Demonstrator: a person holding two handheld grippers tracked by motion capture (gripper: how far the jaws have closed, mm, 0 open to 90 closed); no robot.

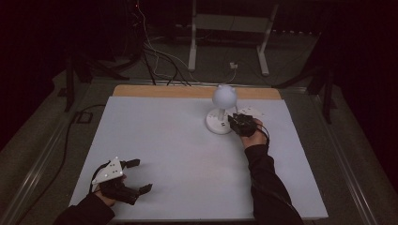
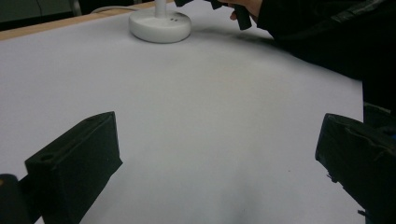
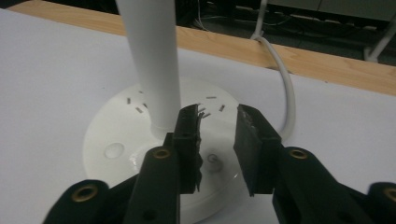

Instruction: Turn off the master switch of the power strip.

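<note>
A white desk lamp stands at the back right of the table, with a round head [image 1: 224, 95], a straight stem [image 3: 152, 56] and a flat round base [image 1: 217, 124]. My right gripper [image 1: 236, 123] hovers over the right side of that base. Its jaws are open by a narrow gap with nothing between them, just above a small round button [image 3: 212, 158] on the base [image 3: 112, 140]. My left gripper [image 1: 142, 175] rests near the front left of the table, wide open and holding nothing [image 2: 219, 154]. The lamp base [image 2: 160, 25] is far ahead of it.
A white sheet [image 1: 178, 154] covers the table, with a wooden strip [image 1: 187, 91] along its far edge. The lamp's white cable [image 3: 287, 88] runs off the back edge. Cables and a stand's white legs [image 1: 192, 51] lie on the floor behind.
</note>
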